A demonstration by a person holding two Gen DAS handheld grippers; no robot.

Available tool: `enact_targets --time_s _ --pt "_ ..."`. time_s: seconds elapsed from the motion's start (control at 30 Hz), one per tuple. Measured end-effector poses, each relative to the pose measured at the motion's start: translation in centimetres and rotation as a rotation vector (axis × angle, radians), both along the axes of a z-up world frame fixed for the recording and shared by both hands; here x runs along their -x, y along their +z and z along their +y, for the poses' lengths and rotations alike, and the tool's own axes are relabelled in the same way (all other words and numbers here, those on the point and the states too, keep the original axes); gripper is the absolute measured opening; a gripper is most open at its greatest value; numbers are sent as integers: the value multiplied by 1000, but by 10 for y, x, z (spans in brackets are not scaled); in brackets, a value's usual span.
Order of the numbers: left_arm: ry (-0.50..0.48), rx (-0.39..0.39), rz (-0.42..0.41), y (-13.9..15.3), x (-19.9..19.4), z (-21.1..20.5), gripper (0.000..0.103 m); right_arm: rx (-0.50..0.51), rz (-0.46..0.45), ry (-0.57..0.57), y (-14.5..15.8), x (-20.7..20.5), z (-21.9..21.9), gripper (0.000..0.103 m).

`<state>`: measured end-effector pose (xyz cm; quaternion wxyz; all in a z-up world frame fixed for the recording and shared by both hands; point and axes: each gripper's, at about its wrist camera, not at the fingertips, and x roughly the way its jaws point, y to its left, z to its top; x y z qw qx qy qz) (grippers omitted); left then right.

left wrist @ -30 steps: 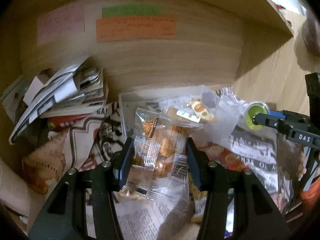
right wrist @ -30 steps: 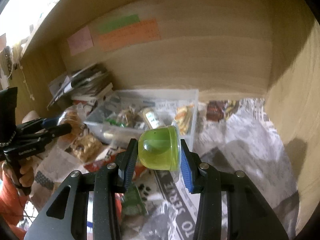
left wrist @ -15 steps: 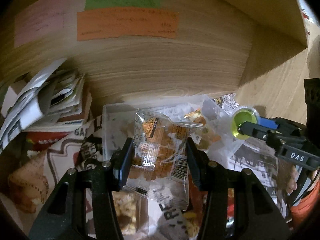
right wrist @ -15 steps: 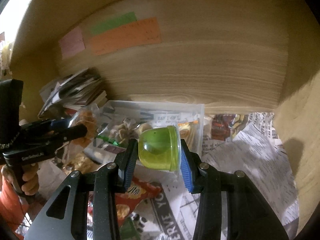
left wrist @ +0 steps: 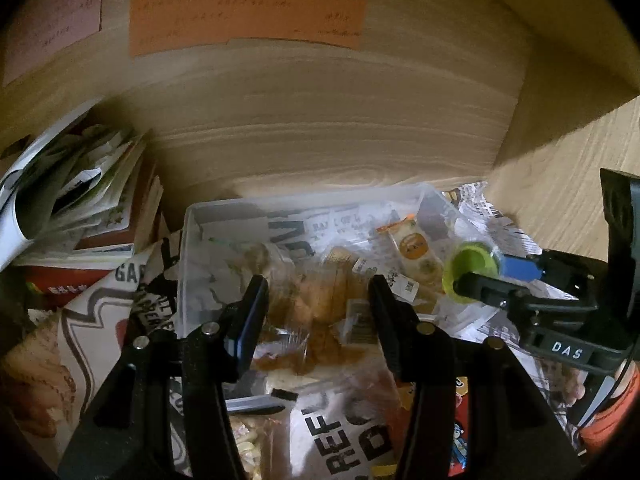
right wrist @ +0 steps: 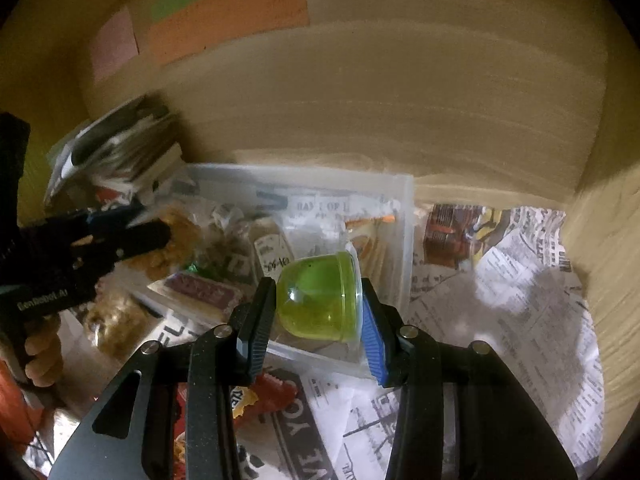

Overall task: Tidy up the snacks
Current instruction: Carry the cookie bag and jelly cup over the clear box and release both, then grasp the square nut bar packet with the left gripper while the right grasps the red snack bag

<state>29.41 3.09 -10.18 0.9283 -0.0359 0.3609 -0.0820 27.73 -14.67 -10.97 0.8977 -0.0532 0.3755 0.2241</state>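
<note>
- The left gripper [left wrist: 318, 308] is clamped on a clear packet of golden-brown snacks [left wrist: 320, 312], its jaws closed only as far as the crinkled wrapper allows; the packet hangs between the pads above the near left part of a clear plastic bin [left wrist: 188, 240], probably so that it can drop straight in.
- The right gripper [right wrist: 318, 312] pinches a small green jelly cup [right wrist: 320, 296] by its base and its rim, the cup lying on its side across the jaws. It sits over the bin's near right corner, seemingly ready for release there.
- The bin stands against the wooden back wall [left wrist: 320, 120] and already holds several wrapped snacks, among them an orange-labelled pack [left wrist: 412, 244].
- Newspaper [right wrist: 500, 320] lines the surface beneath; more bagged snacks lie on it outside the bin, near the person's hand [right wrist: 44, 356].
- A heap of papers [left wrist: 76, 184] sits left of the bin, and coloured notes [left wrist: 248, 12] are stuck to the wall.
</note>
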Motion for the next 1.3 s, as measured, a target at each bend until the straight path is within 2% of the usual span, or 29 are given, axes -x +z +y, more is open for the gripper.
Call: enact_targets --time_s 0.1,0.2,0.5,0.67,0.73,0.77,0.93,1.07,1.2,1.3 --pt "0 -11 -5 0 3 -2 59 24 -24 -11 3 4 0 39" --pt "0 -15 -21 3 8 -5 67 18 -34 -13 9 10 -3 48" --pt "-4 -27 -62 22 42 1 70 -19 -79 -6 28 39 -6 71" --pt "17 -45 -53 20 61 14 71 -32 -79 27 30 56 4 80" --pt "31 -49 -43 16 67 21 74 -39 -61 44 26 61 10 85" --pt "38 -52 -40 14 71 25 78 -43 -50 53 23 62 13 85" --pt "69 -71 -10 -1 85 44 79 -34 4 111 6 65 40 85" --pt "88 -66 27 -17 93 56 79 24 34 163 -10 65 63 85" --pt "92 -71 69 -33 97 61 79 122 47 185 -24 62 79 85" --pt "88 -64 95 -43 95 63 79 124 67 179 -28 61 73 85"
